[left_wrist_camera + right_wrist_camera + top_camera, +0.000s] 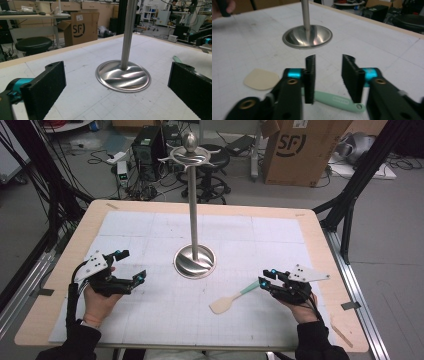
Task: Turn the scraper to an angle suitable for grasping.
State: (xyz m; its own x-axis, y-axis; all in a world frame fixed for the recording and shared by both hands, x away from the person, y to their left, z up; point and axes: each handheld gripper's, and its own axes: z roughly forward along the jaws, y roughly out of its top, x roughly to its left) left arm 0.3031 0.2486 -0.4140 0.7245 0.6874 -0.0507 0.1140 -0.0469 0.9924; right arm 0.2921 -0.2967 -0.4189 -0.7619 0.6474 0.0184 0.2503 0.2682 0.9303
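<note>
A steel stand rises mid-table, with a round base (195, 261) and a tall pole (193, 205) topped by hooks. A spatula (235, 298) with a cream head and a mint-green handle lies flat on the mat, right of the base. My right gripper (266, 276) sits at the end of that handle. In the right gripper view its jaws (328, 72) stand apart just above the handle (337, 101), and nothing is pressed between them. My left gripper (132, 265) rests at the left of the mat. Its jaws (117, 82) are wide open and face the base (123, 76).
A white gridded mat (150, 230) covers the wooden table. Beyond the far edge are a cardboard box (300, 150), a black stool (212, 157) and a computer tower (147, 147). Black frame struts (350, 195) stand at the right.
</note>
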